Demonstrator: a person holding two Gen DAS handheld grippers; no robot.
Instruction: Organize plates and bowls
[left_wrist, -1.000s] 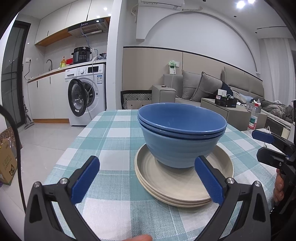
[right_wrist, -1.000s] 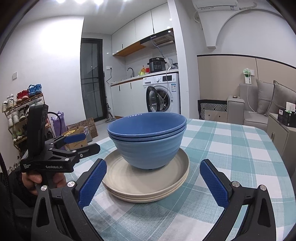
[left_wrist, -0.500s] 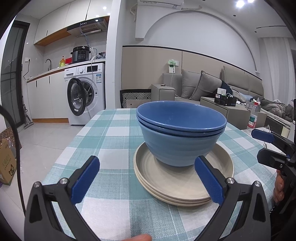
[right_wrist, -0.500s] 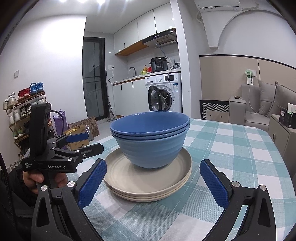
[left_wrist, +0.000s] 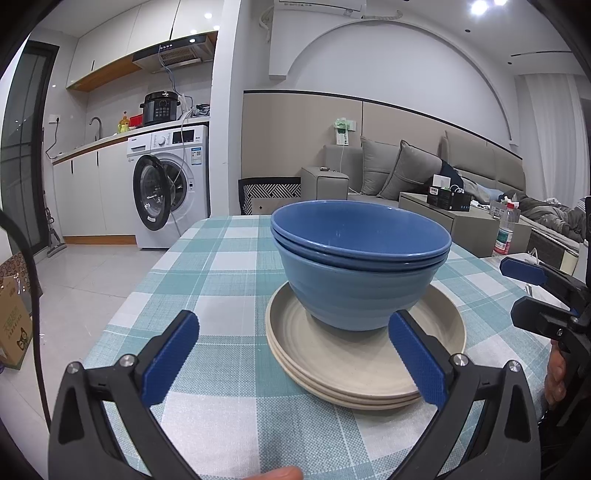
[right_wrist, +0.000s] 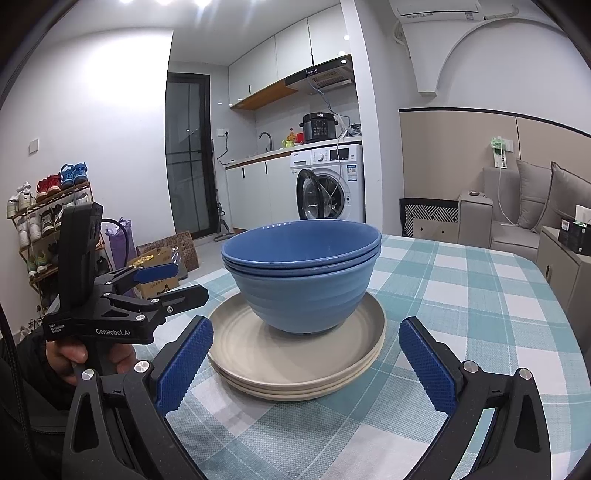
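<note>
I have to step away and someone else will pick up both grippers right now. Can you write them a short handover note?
Left gripper: open, empty, short of the stack.
Right gripper: open, empty, facing the stack from the other side.
Blue bowls: nested, standing on the beige plates, which are stacked on the checked tablecloth.
Done: bowls and plates look gathered into one pile.
Left: nothing loose in view; perhaps only moving the pile, if wanted.

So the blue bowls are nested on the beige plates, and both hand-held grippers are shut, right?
Not quite. The blue bowls do sit nested on the beige plates, but the left hand-held gripper and right hand-held gripper are open, empty, as each wrist view shows.
</note>
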